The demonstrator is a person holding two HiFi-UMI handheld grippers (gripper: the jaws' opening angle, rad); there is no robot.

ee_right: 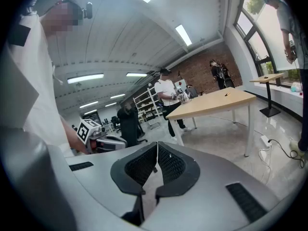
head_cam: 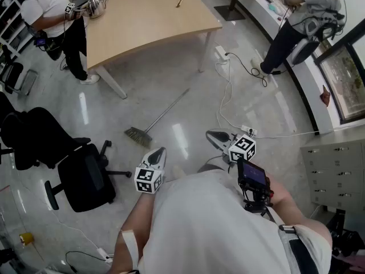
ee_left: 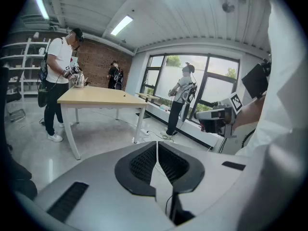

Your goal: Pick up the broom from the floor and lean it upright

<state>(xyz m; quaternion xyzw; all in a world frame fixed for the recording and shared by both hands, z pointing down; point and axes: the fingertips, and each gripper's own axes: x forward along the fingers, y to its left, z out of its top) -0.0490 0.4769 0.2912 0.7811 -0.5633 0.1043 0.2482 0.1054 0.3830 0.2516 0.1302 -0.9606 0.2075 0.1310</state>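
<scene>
From the head view, the broom lies flat on the floor ahead of me, well apart from my left claw and right claw, and the white cable near it could snag the handle as I swing it up. In the left gripper view my jaws are pressed together on nothing, so reaching like this would just knock the thin handle away. The right gripper view shows that claw closed and empty too. I can read no writing, only square-patterned marker cubes.
</scene>
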